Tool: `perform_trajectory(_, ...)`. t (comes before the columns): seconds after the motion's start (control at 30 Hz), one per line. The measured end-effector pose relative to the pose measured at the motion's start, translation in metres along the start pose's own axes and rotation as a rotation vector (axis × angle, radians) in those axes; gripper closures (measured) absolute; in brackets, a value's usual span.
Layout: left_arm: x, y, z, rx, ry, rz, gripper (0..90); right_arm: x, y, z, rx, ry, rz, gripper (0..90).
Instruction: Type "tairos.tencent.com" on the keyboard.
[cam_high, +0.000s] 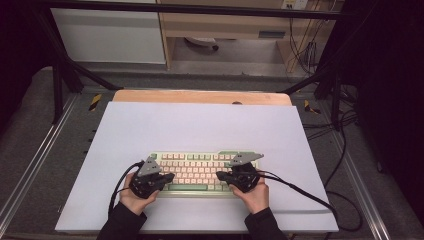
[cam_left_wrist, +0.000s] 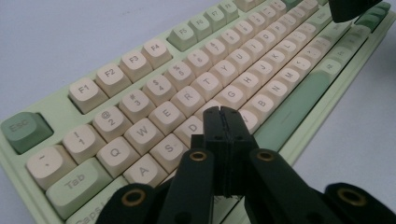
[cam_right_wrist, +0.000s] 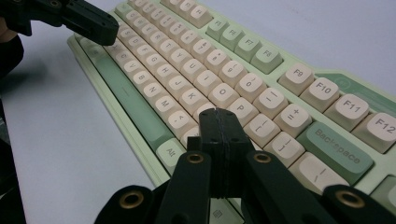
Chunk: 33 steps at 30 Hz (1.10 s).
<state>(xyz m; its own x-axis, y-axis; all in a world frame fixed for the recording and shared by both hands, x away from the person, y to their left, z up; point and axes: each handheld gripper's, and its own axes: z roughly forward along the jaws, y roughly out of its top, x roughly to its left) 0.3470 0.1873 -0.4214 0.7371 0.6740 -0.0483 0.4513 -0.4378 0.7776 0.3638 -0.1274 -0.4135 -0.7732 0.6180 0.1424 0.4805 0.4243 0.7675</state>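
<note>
The green and cream keyboard (cam_high: 200, 172) lies near the front of the white counter (cam_high: 200, 125), long axis left to right. The left gripper (cam_left_wrist: 221, 114) hovers, jaws pressed together and empty, over its left keys; the right gripper (cam_right_wrist: 218, 116), likewise closed on nothing, sits over the right keys, so each end is nearest its own hand

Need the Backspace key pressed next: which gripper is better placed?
Right. The right gripper, jaws shut, hovers over the keyboard's right half with Backspace just beside it; the left gripper sits near D.
</note>
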Motion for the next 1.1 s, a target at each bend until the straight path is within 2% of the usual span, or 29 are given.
perform_trajectory(0.6, 0.012, -0.01, -0.015, -0.01, 0.011, -0.033, 89.9, -0.001, 0.005, -0.001, -0.026, -0.004, 0.032, 90.0)
perform_trajectory(1.1, 0.017, -0.012, -0.019, -0.019, 0.015, -0.041, 89.9, 0.004, 0.018, 0.024, -0.011, -0.02, 0.037, 90.0)
